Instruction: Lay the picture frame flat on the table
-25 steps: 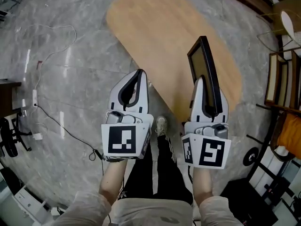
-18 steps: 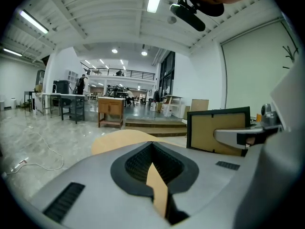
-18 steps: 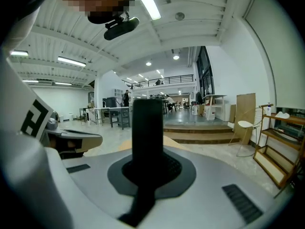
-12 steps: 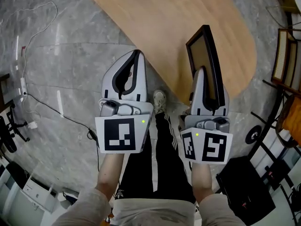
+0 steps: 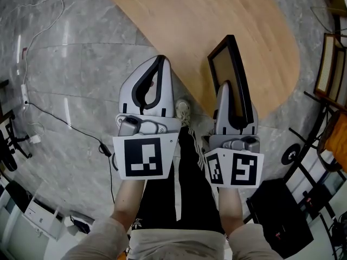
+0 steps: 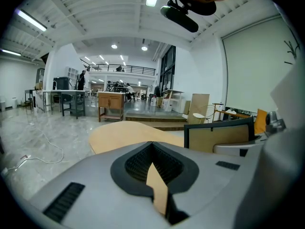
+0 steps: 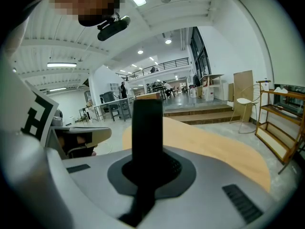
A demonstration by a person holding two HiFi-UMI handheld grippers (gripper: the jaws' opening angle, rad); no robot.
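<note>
Over on the left a thin cable (image 5: 59, 118) trails across the grey stone floor (image 5: 81, 53), well clear of anything that matters. Next comes the left gripper (image 5: 160, 64). Its jaws are drawn together at the tips with nothing between them, and only a sliver of the wooden table (image 5: 217, 15) shows through the hollow behind them. It hangs over the floor just short of the table's near edge, level with its partner. I'd say it is there as a spare hand, ready to steady or guide.

To the right of it, the right gripper (image 5: 234, 110) is clamped narrow on the picture frame (image 5: 223, 69). It grips the frame's black rim near the lower end, so the frame stands up on edge and leans a little to the left. The brown face is turned towards the left gripper. The frame sits over the near edge of the table. I can't tell whether its bottom touches the wood, because the gripper hides that end.

Holding it by one rim seems sensible, since it leaves the broad face free to tip down onto the tabletop. The frame is not flat yet, so by my reckoning the laying-down is yet to come.
</note>
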